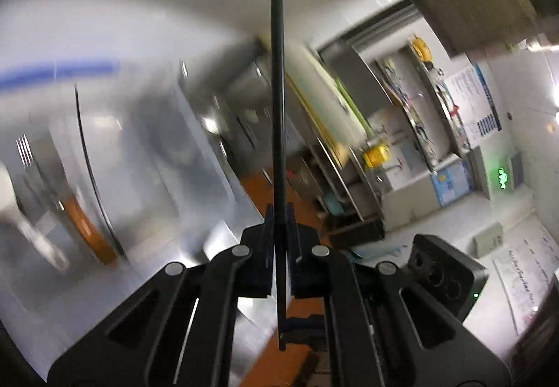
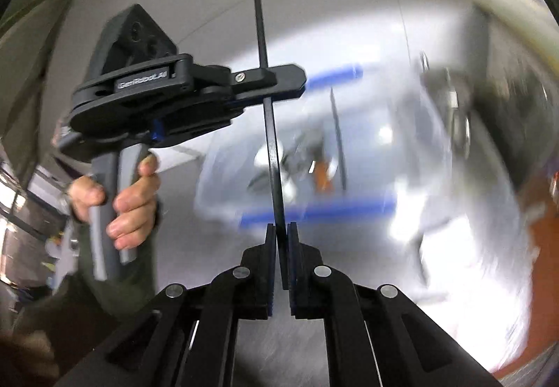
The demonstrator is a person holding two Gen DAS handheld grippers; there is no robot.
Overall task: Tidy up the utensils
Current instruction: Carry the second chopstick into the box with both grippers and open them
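Both the left gripper [image 1: 279,212] and right gripper [image 2: 281,229] clamp one black chopstick [image 2: 270,128]; the background is blurred.

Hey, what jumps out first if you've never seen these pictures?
A thin black stick runs up the middle, pinched by both grippers at once: the right gripper near its bottom end, the left gripper crossing higher up. Behind it, blurred, lie a fork and an orange-handled utensil.

Container [image 2: 314,177] contents motion-blurred; fork [image 1: 26,151] handle smeared.

"GenRobot.AI" on left gripper [image 2: 267,95] body; wall posters unreadable.
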